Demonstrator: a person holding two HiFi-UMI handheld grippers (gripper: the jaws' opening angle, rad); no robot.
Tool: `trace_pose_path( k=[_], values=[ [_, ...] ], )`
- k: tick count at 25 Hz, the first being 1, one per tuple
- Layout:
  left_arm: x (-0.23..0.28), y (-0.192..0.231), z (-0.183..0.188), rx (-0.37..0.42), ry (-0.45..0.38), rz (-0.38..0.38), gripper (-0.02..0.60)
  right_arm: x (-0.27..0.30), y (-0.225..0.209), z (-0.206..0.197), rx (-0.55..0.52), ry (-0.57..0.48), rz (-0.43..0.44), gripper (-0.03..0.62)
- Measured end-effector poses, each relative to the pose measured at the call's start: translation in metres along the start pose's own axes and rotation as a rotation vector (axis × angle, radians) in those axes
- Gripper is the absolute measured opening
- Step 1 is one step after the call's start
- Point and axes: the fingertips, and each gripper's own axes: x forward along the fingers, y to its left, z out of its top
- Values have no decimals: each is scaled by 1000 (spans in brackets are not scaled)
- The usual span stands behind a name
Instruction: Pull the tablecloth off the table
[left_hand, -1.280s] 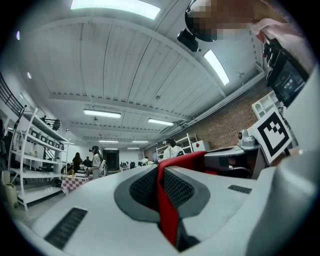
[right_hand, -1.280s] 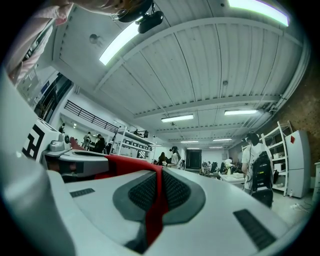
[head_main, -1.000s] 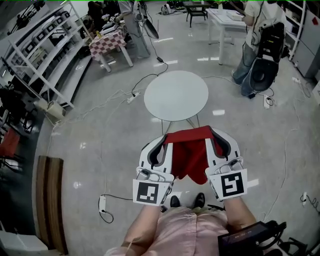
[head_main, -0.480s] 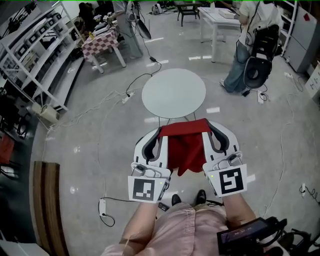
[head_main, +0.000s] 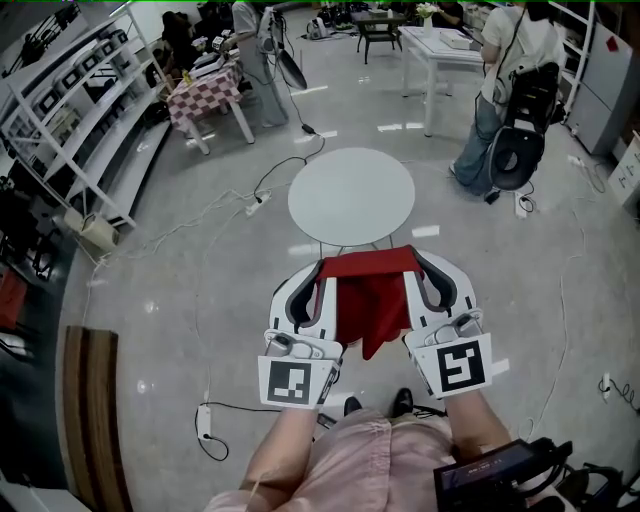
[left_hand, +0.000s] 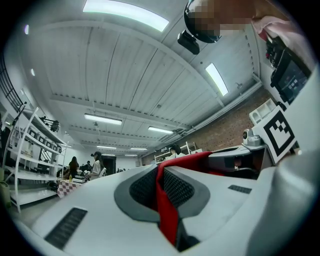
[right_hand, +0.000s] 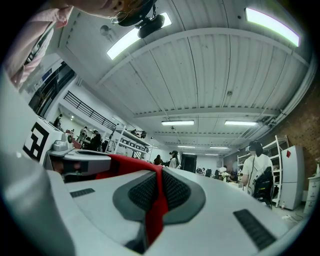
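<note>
- Standing bare ahead of the person: one round white desk, with nothing on its top.
- Red tablecloth, one, wholly off the desk. Its top edge is stretched between the two tongs and the rest hangs in a loose fold in front of the person (no contact with the desk's near rim can be made out).
- Left tongs, clamped tight on one upper corner, with red fabric pinched between the ribbed pads.
- Right tongs, likewise closed on the other upper corner.
- Step in hand, as judged: the pull itself looks done and the cloth is held clear.
- Next move calls for somewhere to set the cloth down, both grips firm meanwhile, and the hanging hem kept off the floor.
</note>
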Motion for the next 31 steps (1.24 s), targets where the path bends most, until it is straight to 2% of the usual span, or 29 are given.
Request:
trace_pose_path(
  k=[31],
  values=[
    [3, -1, -5, -11, 14, -4, 44, 1, -3, -5, -2, 11, 5, 23]
  ],
)
